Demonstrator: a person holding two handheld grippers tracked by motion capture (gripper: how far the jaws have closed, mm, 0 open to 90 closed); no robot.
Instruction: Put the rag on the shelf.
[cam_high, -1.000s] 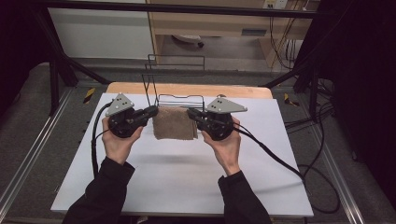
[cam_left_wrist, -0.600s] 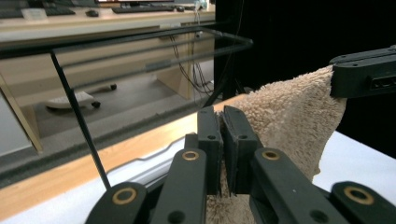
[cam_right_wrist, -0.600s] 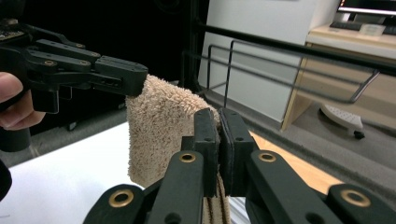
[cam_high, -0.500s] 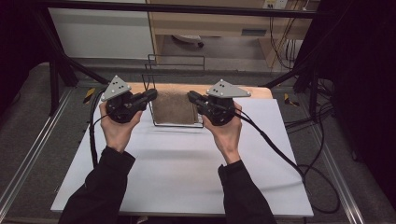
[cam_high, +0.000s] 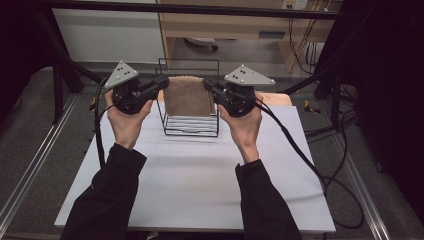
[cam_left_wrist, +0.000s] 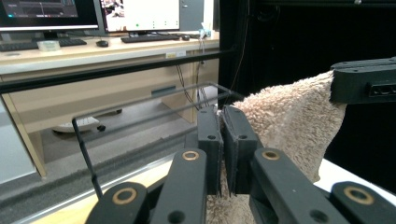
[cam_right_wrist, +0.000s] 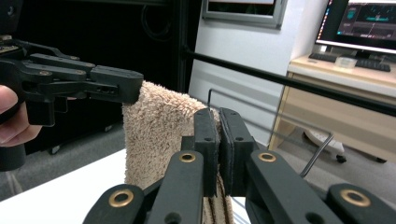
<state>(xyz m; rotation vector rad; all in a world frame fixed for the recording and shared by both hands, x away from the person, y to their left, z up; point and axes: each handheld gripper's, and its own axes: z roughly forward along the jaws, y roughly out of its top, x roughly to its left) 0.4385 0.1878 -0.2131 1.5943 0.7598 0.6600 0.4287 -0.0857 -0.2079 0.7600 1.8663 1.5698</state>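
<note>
Left gripper (cam_high: 161, 81): jaws closed on the upper left corner of the beige towel (cam_high: 187, 95). Right gripper (cam_high: 209, 85): jaws closed on the upper right corner. The towel hangs stretched between both grippers, raised above the black wire rack (cam_high: 191, 124), which stands on the white surface (cam_high: 195, 175) near its far edge. Beyond the surface, a black frame bar (cam_high: 240, 9) crosses in front of a wooden desk (cam_left_wrist: 93, 51) carrying monitors (cam_left_wrist: 140, 14) and keyboards (cam_left_wrist: 149, 37).

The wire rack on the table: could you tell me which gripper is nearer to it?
Neither clearly: the left gripper and right gripper hold the towel by its top corners above the wire rack, one at each side.
</note>
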